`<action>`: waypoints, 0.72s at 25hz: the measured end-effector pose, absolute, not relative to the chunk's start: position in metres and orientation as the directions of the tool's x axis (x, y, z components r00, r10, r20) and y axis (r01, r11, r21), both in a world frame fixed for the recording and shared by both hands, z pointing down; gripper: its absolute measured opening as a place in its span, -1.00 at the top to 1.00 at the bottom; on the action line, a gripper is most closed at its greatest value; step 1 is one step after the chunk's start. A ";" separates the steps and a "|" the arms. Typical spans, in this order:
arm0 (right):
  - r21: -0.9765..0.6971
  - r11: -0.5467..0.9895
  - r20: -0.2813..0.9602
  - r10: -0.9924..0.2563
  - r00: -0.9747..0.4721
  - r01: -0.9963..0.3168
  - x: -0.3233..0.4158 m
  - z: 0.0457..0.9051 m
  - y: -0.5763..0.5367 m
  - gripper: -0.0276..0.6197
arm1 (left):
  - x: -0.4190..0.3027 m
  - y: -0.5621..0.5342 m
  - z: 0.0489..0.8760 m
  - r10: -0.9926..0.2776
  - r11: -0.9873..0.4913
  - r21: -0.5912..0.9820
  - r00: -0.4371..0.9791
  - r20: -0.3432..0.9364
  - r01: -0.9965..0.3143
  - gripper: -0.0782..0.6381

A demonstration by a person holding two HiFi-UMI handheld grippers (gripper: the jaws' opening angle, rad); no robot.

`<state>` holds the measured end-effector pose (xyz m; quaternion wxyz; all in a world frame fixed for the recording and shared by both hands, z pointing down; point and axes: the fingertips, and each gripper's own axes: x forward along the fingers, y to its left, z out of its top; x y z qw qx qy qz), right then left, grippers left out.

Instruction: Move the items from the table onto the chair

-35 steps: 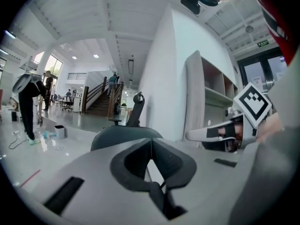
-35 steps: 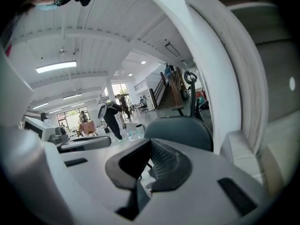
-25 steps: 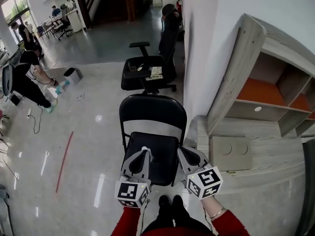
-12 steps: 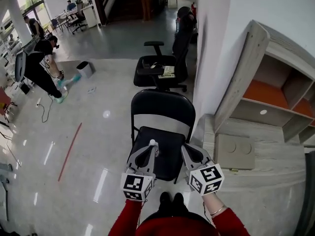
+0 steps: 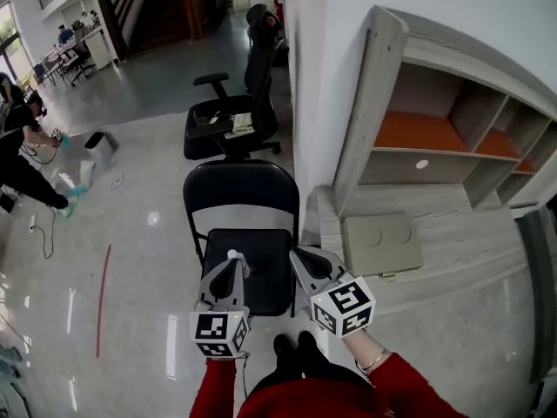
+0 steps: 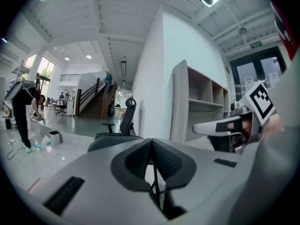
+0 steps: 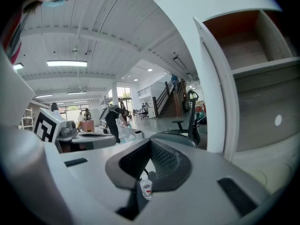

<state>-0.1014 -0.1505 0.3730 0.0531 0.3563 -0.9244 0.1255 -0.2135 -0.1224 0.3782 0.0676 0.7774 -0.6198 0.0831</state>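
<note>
Glossy grey floor fills a big open hall, and right in the middle stands the black folding metal chair. It's upright, with its padded backrest on the far side and its flat black seat reaching toward the near edge, so its front-to-back line runs near to far.

Left gripper and right gripper hover side by side over the near half of that seat, both aimed far and tipped only slightly down. Left fingers are clenched, ribbed dark pads meeting in one seam with nothing between them. Right fingers are clenched too, and empty.

Through the notch under the right pads, a small clear plastic bottle with a white cap stands upright, long axis vertical. What it stands on, that view doesn't make clear.

Just beyond the folding chair is a black wheeled office chair with papers on its seat. Hard to the right rises a white wall, then a grey wood-grain shelf unit with an orange inner panel. Below it, a low wood-grain platform carries a flat cardboard piece with two round marks.

Far left, a person in black bends toward the floor near a small grey bin. A red line runs along the floor on the left. Red sleeves and black shoes show at the near edge.
</note>
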 end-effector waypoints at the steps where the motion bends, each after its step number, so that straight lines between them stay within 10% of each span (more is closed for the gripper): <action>1: -0.197 0.695 0.188 -0.665 -0.722 -0.691 -0.089 0.372 -0.152 0.88 | -0.204 -0.127 0.379 -0.946 -0.246 0.007 0.242 0.215 -0.969 0.75; 18: -0.209 0.201 0.402 -0.874 -0.271 -0.957 0.252 0.455 -0.176 0.87 | -0.007 -0.202 0.454 -0.723 -0.499 0.197 0.531 0.442 -0.844 0.35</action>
